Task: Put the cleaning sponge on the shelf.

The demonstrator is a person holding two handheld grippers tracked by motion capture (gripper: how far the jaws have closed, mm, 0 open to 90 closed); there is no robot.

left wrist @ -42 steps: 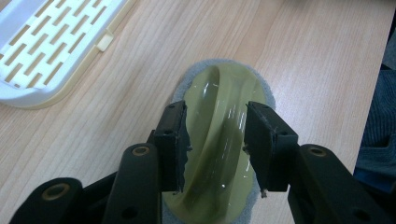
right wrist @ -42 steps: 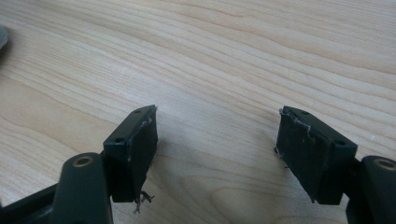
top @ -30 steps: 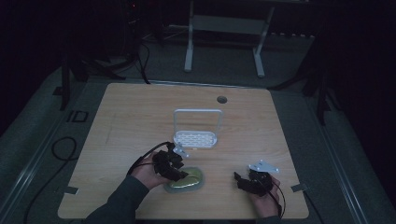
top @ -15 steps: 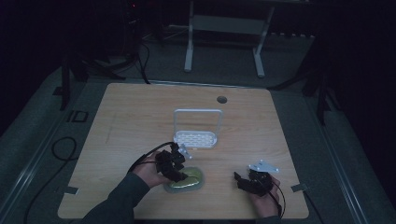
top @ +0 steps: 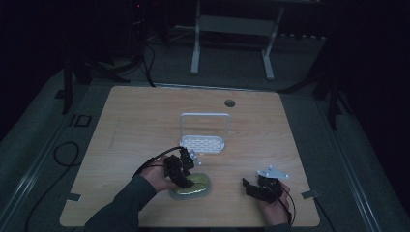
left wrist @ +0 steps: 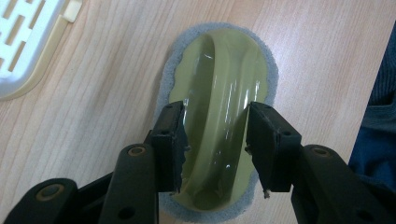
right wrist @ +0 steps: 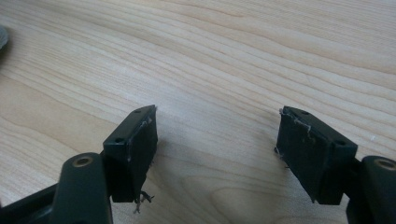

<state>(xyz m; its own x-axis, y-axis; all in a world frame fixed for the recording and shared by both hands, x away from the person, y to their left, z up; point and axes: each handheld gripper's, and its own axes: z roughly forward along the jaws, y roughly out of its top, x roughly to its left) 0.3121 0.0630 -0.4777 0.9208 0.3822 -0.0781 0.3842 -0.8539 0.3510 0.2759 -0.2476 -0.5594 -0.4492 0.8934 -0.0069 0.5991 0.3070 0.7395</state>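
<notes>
A pale green scrubber (top: pixel 193 186) with a grey pad underneath lies flat on the wooden table (top: pixel 145 116) near its front edge. In the left gripper view its raised handle ridge (left wrist: pixel 224 93) runs away from me between the two jaws. My left gripper (left wrist: pixel 215 140) has its pads against both sides of that ridge, shut on it; in the high view the left gripper (top: pixel 181 169) sits over the scrubber's left end. My right gripper (right wrist: pixel 217 149) is open just above bare wood, and the high view shows the right gripper (top: pixel 254 186) at the front right.
A white slotted soap tray (top: pixel 203 143) with a tall white wire hoop (top: pixel 205 116) stands just behind the scrubber; the tray's corner (left wrist: pixel 23 46) lies close to my left jaw. A round grommet hole (top: pixel 229 103) sits at the table's far side. A black cable (top: pixel 154 159) trails from the left gripper.
My left gripper moved a little left over the scrubber's handle a second ago and has stayed there since. The right gripper has hardly moved.
</notes>
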